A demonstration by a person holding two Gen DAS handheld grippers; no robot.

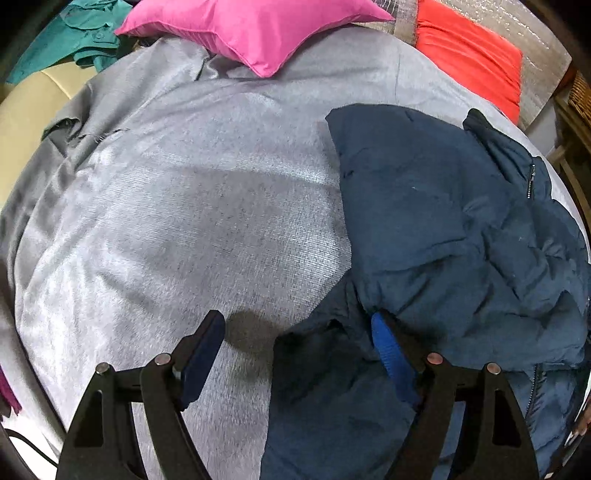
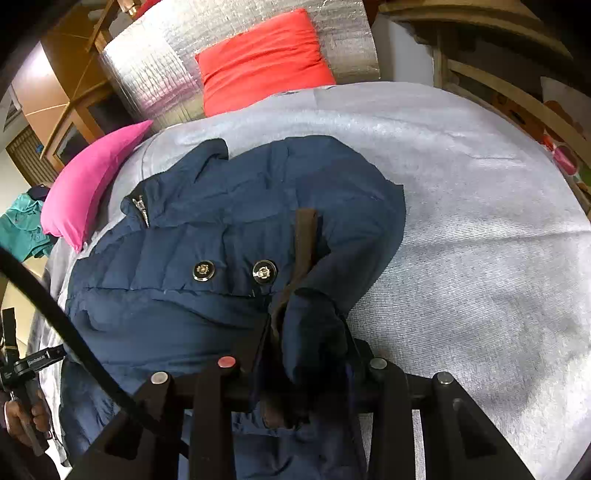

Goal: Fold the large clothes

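L gripper (image 1: 297,343) sits low at the bottom of the left wrist view, pointing fwd over the bed; its two fingers stand wide apart w/ nothing between them but grey blanket (image 1: 177,206) and the jacket's dark edge. Right-hand finger's blue pad (image 1: 388,347) touches or tucks under a fold of the navy puffer jacket (image 1: 461,229); can't tell which.

R gripper (image 2: 306,354) is at bottom centre of the right wrist view, fingers closed in on a bunched wad of jacket fabric w/ brown trim (image 2: 304,243). The fingertips are buried in the cloth, so the exact contact is hidden.

Jacket lies crumpled on the blanket: right half of the left view, centre-left of the right view. Two metal buttons (image 2: 204,270) show mid-frame, zipper pull (image 2: 140,206) upper left of the jacket. Its lower part is cut off by the frame bottom and gripper bodies.

Pink pillow (image 1: 255,29) top centre of left view, red pillow (image 2: 264,59) top centre of right view, teal garment (image 1: 70,37) upper left. A black cable (image 2: 74,332) crosses lower left of the right view; a hand (image 2: 22,417) at the far lower left edge is mostly cut off.
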